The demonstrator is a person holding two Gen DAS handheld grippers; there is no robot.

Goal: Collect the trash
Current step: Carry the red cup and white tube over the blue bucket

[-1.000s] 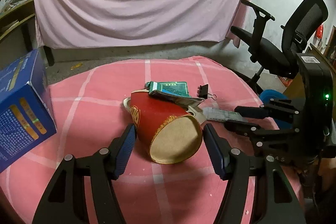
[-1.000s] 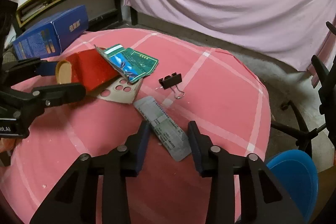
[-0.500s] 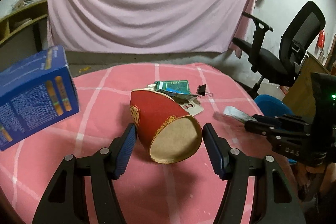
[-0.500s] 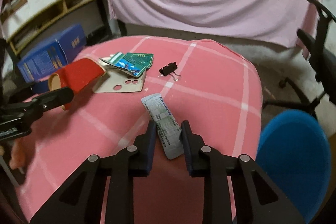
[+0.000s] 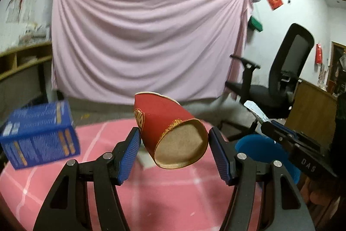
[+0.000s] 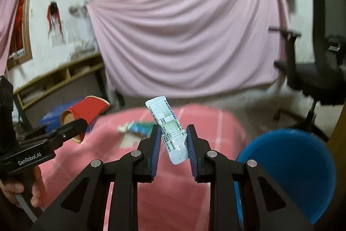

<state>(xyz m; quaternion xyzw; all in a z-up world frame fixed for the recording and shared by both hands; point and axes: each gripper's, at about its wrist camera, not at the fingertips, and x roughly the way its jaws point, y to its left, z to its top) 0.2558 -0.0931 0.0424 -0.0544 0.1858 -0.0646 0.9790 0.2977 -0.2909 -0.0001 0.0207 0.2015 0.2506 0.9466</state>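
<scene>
Both fisheye views are dim, lit evenly from overhead, with dark vignetted corners and bowed edges. Motion blur smears the blue box (image 5: 41,133) and tablecloth (image 6: 90,157) beyond the fingers; held items stay sharp.

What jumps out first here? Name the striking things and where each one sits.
A red paper cup hangs above the pink table, pinched in the left tongs with its base toward the camera. The right tongs grip a white wrapper, and a blue bin waits at the table's right edge.
</scene>
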